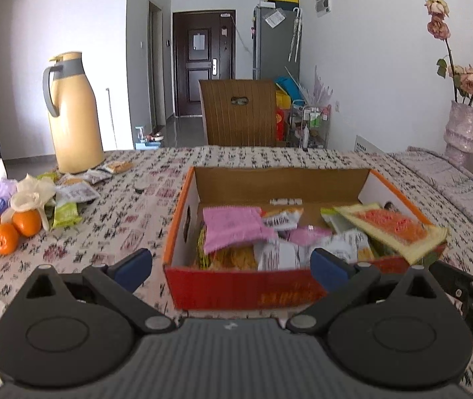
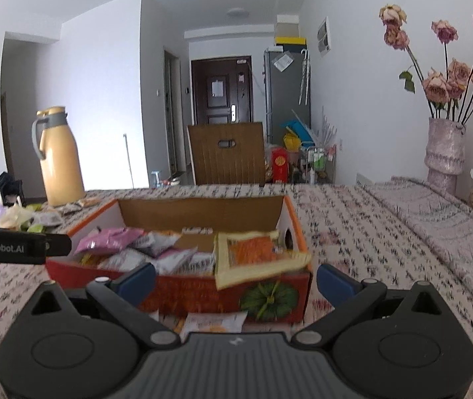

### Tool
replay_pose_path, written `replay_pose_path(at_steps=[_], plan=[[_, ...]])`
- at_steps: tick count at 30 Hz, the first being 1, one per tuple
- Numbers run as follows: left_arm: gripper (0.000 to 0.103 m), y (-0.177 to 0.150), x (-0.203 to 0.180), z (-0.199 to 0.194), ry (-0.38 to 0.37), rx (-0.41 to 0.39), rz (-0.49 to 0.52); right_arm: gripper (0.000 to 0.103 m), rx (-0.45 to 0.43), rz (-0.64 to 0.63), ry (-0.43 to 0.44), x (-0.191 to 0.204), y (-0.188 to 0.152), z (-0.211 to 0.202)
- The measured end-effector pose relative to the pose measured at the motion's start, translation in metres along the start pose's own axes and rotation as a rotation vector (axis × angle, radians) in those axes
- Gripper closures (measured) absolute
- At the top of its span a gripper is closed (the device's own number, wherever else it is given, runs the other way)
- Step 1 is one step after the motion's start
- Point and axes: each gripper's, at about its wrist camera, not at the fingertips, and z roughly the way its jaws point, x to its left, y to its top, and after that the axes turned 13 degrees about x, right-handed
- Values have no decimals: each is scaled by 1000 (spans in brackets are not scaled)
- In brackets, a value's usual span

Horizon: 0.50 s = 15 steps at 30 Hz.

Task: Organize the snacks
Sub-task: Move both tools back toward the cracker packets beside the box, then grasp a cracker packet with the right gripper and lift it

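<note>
Snacks left loose (image 1: pixel 70 196) lie far-left of the spread, empty left gripper (image 1: pixel 231 266) — nearer to it than to the right gripper (image 2: pixel 236 281), also spread and empty — while others already fill the cardboard box (image 1: pixel 236 286) straight ahead.

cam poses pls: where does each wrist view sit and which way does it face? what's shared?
Left wrist: on the left tongs, open, facing across the table at the snack box; the other tool's tip shows at its right edge.
Right wrist: on the right tongs, open, facing the same box from further right; a black GenRobot.AI bar crosses its left edge.
Shared: box, yellow jug, chair, door, vase.
</note>
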Motion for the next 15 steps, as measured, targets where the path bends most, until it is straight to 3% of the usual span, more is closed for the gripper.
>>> replay_pose_path(at_steps=[15], plan=[[0, -69, 11, 13, -32, 98, 10, 0, 156, -10, 45, 4, -53, 7]])
